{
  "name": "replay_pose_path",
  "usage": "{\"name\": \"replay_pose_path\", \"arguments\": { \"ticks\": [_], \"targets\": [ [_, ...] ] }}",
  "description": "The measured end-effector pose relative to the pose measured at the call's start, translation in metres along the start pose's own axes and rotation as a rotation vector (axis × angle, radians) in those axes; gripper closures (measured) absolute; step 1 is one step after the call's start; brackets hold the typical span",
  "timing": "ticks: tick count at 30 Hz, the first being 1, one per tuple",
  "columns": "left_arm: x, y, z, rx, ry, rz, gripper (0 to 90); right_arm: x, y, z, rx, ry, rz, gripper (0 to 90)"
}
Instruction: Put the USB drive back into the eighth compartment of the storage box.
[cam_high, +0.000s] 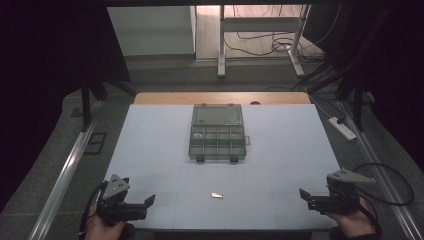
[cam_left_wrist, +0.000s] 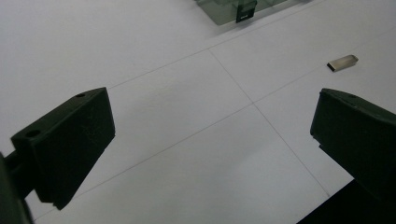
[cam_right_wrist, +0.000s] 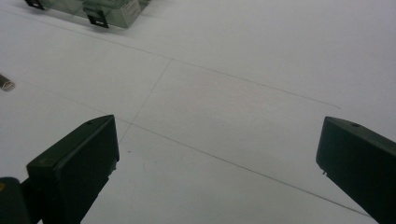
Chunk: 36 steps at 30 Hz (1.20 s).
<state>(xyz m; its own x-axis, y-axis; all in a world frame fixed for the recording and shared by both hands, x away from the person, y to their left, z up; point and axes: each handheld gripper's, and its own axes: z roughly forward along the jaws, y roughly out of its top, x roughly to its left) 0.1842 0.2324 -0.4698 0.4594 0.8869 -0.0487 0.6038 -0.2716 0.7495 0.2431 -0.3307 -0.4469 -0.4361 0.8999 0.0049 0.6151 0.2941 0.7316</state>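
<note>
Metal piece (cam_high: 216, 195) near the table's front edge, lying flat on the white mat (cam_high: 150, 150), between the two grippers and well apart from both; looks like a small flat silver tab or clip, exact type too small to tell. Judging by look: light, rigid, smooth and probably slippery; low profile, so pads must come down close to the mat and pinch across its narrow sides; risk is it skates away or flips if only one pad touches first. In the left gripper view it (cam_left_wrist: 342, 62) lies ahead and to the right of the jaws.

Left gripper (cam_high: 142, 205): jaws spread wide, nothing between them. Right gripper (cam_high: 307, 197): jaws likewise wide apart, empty.

Compartment box (cam_high: 217, 139) farther back at mat centre, lid open, dividers visible; something small in one back-left cell, can't tell what. Nothing on the mat between either gripper and the piece; path is free. Power strip (cam_high: 342, 128) and cables off the mat on the right, no interference.
</note>
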Motion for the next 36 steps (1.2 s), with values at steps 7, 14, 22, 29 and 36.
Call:
{"name": "replay_pose_path", "arguments": {
  "ticks": [7, 14, 22, 29, 36],
  "targets": [
    [0.003, 0.0, 0.0, -0.009, -0.03, -0.017, 0.0, 0.001, 0.001, 0.002, 0.017, 0.006, -0.013, 0.0],
    [0.003, 0.0, 0.0, -0.003, -0.032, -0.008, 0.3, 0.003, 0.001, 0.003, 0.033, -0.011, -0.026, 0.0],
    [0.003, 0.0, 0.0, -0.006, -0.031, -0.008, 0.7, 0.003, 0.002, 0.005, 0.054, 0.0, -0.036, 0.0],
    [0.003, 0.0, 0.0, -0.006, -0.034, -0.016, 0.8, 0.007, 0.005, 0.004, 0.032, 0.053, -0.038, 0.0],
    [0.004, 0.0, 0.001, -0.007, -0.034, -0.017, 1.0, 0.01, 0.012, 0.008, -0.018, 0.091, -0.073, 0.0]
  ]
}}
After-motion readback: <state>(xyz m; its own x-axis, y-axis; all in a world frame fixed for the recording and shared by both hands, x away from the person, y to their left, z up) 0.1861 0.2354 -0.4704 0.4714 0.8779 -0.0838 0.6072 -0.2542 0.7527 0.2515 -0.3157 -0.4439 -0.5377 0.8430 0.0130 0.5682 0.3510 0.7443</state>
